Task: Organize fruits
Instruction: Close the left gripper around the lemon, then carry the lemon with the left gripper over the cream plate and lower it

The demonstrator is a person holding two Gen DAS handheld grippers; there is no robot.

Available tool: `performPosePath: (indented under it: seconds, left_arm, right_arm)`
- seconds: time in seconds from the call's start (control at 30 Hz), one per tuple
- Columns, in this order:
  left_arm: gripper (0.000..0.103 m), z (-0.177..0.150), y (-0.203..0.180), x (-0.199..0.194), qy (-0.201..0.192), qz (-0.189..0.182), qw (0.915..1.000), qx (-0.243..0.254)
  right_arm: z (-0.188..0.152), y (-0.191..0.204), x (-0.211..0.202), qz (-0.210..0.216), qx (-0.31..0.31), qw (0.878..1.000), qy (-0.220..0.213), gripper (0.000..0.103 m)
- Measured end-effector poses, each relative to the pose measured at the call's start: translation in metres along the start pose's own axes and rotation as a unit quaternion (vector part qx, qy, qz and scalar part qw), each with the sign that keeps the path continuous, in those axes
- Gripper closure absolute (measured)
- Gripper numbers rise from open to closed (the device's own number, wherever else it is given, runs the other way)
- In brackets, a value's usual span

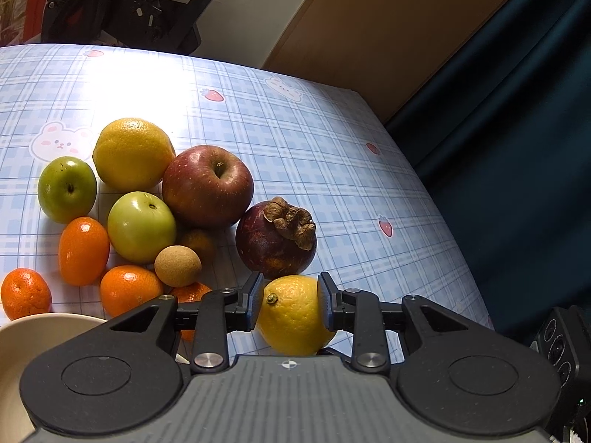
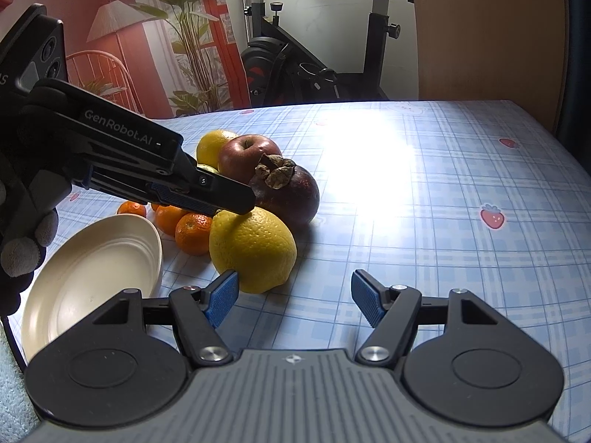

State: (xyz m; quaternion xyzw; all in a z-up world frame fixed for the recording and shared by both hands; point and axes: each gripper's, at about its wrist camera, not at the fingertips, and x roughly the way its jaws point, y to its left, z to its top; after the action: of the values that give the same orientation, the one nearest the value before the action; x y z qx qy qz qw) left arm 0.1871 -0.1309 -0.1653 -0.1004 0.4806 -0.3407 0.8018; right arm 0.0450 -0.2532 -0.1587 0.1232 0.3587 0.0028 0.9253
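Left tongs (image 1: 291, 304) clamped on a pebbly-skinned yellow lemon (image 1: 293, 315), ribbed pads pressing both sides, lemon on the checked cloth (image 1: 332, 140). Just beyond the tips, a dark purple mangosteen (image 1: 275, 238) with a dry, crumpled cap. Farther left: one glossy red apple (image 1: 207, 184), a second lemon (image 1: 133, 153), two smooth green fruits, several small oranges. Near left, a cream dish (image 2: 92, 269). Right tongs (image 2: 295, 297) half open, gripping nothing, left pad (image 2: 223, 297) near the clamped lemon.
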Motion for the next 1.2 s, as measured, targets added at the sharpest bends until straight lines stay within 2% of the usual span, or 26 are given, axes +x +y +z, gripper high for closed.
performPosePath:
  seconds: [0.33, 0.47, 0.7, 0.97, 1.1, 1.2]
  left_arm:
    - [0.069, -0.005, 0.0, -0.007, 0.002, -0.006, 1.0, 0.007]
    - [0.068, -0.007, 0.001, -0.008, 0.003, -0.004, 1.0, 0.006]
    - [0.069, -0.01, -0.002, -0.008, 0.003, 0.003, 0.9998, 0.018]
    - [0.069, -0.008, 0.0, -0.008, 0.004, 0.003, 0.9999, 0.014]
    - [0.069, -0.008, 0.0, -0.008, 0.004, 0.002, 0.9999, 0.015]
    - [0.069, -0.008, 0.001, -0.008, 0.004, 0.0, 0.9999, 0.015]
  right_arm:
    - [0.0, -0.003, -0.002, -0.008, 0.012, 1.0, -0.002, 0.033]
    - [0.0, 0.0, -0.002, -0.002, 0.007, 1.0, -0.001, 0.04]
    - [-0.001, 0.006, 0.002, 0.008, -0.01, 1.0, 0.005, 0.04]
    - [-0.002, 0.018, 0.016, 0.031, -0.042, 0.999, 0.001, 0.041]
    - [-0.003, 0.016, 0.02, 0.056, -0.046, 0.997, -0.003, 0.048]
    - [-0.005, 0.01, 0.021, 0.069, -0.037, 0.997, -0.009, 0.048]
